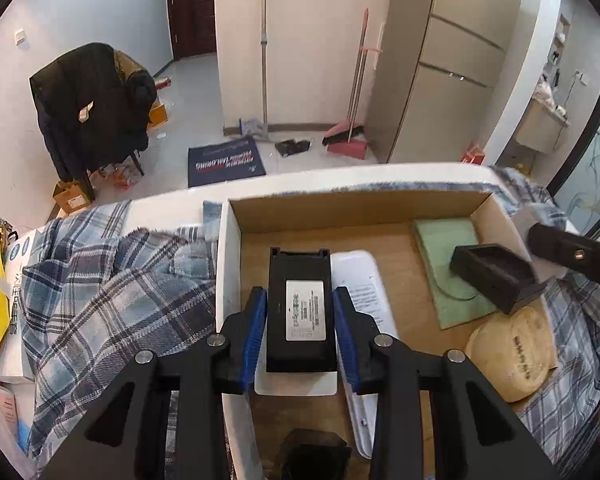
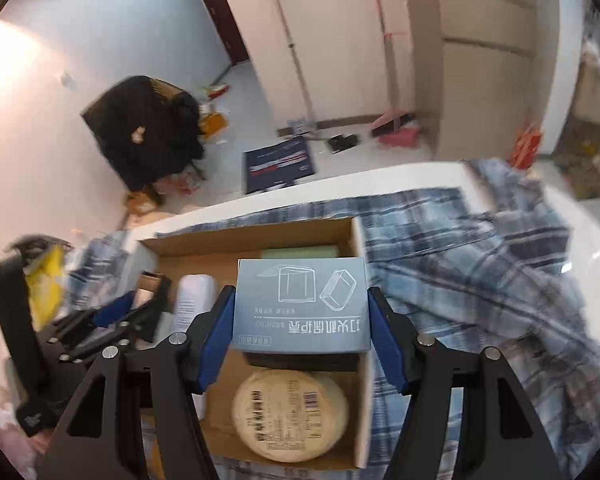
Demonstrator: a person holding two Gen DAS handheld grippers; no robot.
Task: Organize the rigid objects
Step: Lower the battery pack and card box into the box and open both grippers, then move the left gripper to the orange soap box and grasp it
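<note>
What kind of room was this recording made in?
Most likely a lived-in home, perhaps an entry or utility area: a broom and dustpan lean on the wall by a doormat, a coat-draped chair stands nearby, and a plaid cloth covers the table.

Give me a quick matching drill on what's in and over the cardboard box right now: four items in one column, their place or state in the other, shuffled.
Items:
1. black module
2. light blue carton
3. round paper-wrapped disc
4. green slab

Places or states:
A. lies in the cardboard box at its near right corner
B. clamped in the left gripper
C. lies toward the far right corner of the box
D. clamped in the right gripper

Pairs: 1-B, 2-D, 3-A, 4-C
</note>
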